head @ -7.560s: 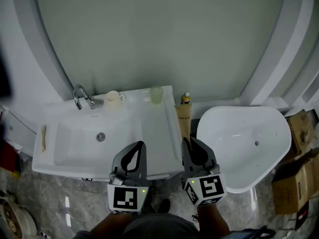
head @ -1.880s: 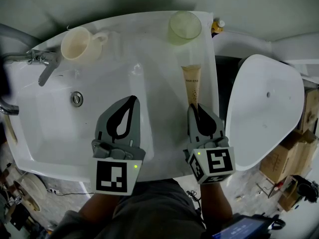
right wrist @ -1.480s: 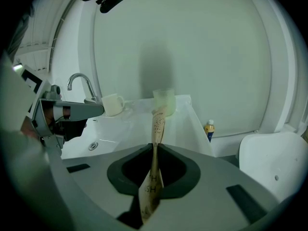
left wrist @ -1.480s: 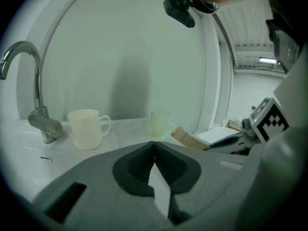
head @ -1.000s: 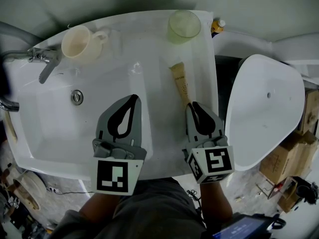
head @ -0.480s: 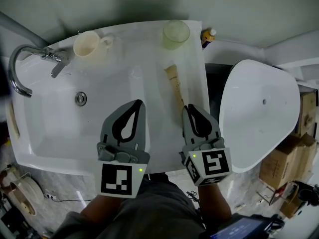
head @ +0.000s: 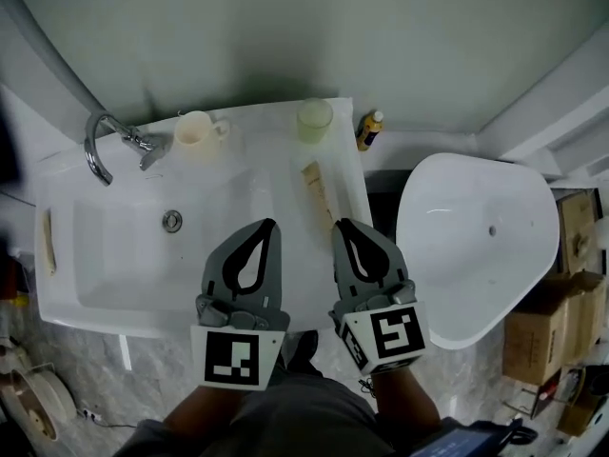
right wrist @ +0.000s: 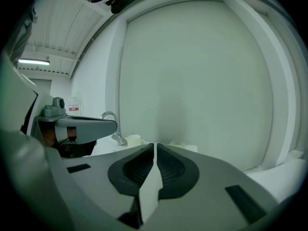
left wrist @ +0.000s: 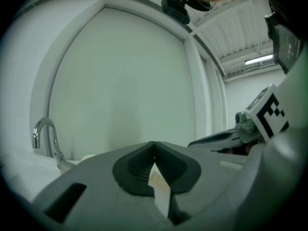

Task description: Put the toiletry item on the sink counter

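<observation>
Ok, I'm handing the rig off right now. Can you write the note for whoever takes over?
Left gripper: fingers shut, empty, over the front of the sink counter.
Right gripper: fingers shut, empty, tips close to the near end of the tube.
Tube: lies flat on the counter to the right of the basin, in front of the green cup. Neither gripper holds it.
Done: the toiletry item is on the sink counter.
Left: probably nothing. Just keep both grippers clear of the tube.
</observation>
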The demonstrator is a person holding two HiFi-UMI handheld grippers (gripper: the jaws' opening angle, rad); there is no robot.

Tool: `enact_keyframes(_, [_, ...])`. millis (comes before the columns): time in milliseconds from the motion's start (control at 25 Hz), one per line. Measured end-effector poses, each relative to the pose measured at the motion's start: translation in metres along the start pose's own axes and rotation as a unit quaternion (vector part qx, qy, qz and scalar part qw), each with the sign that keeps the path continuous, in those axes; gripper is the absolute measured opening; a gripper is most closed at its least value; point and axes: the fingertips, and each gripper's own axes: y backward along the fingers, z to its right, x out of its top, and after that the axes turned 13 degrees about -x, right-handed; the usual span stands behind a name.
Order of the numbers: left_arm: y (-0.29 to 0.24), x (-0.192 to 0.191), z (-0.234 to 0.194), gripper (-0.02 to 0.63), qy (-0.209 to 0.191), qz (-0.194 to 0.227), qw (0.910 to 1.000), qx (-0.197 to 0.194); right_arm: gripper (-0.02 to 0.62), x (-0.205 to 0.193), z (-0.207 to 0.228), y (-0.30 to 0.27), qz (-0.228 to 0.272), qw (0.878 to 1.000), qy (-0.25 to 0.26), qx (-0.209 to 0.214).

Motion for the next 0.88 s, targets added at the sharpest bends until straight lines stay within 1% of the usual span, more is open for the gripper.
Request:
enact_keyframes(200, [0.025,0.036,0.022,0.011,-0.028,0.026,0.9992,0.009,0.025,0.038,0.001,0.038,0.044,0.999,0.009,-0.008])
enact_keyframes(480, [0.046,0.066,0.057,0.011,-0.054,0.053,0.9971,0.004,0.019,0.067,0.004,0.081,0.098,0.995,0.018,-0.013])
enact_keyframes(720, [0.054,0.078,0.074,0.011,-0.07,0.063,0.9955,0.0,0.014,0.073,0.003,0.097,0.111,0.993,0.032,-0.01])
enact_keyframes(880, [0.059,0.084,0.079,0.011,-0.075,0.066,0.995,-0.001,0.014,0.078,0.001,0.106,0.116,0.993,0.026,-0.005])
